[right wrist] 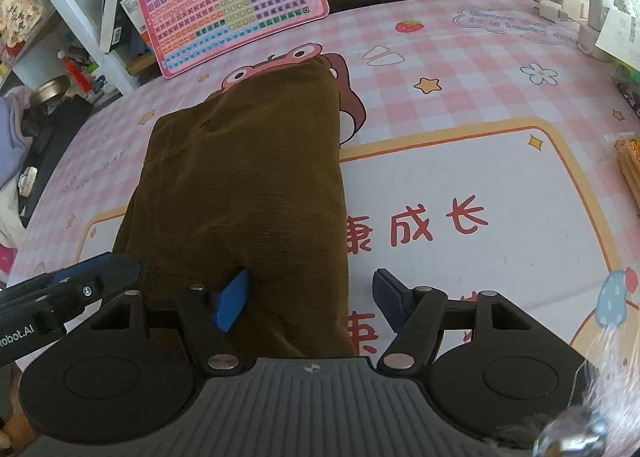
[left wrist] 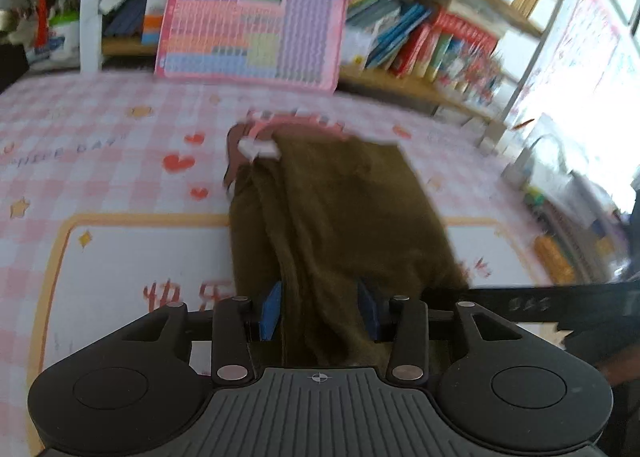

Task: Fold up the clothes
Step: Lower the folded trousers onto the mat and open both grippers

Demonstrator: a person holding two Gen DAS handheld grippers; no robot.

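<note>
1. Olive-brown garment, folded into a long strip, lies on the pink checked mat that covers the counter, its near end under both pairs of tongs.
2. Left tongs stand with their blue pads partly apart on either side of a raised ridge of the cloth; the fabric runs up between them, and the pads do not seem to press on it, though the view is blurred.
3. Right tongs are spread wide, nothing pinched: the left pad rests over the garment's near right part, the dark right pad sits over bare mat, and the cloth's right edge runs between the two.
4. From the right wrist view, the left tongs come in at the lower left, just beside the garment's near left corner.
5. The garment's far end covers part of a brown cartoon figure printed on the mat.
6. Beyond it, a pink keyboard toy leans against a shelf of books.
7. White chargers sit at the mat's far right edge.
</note>
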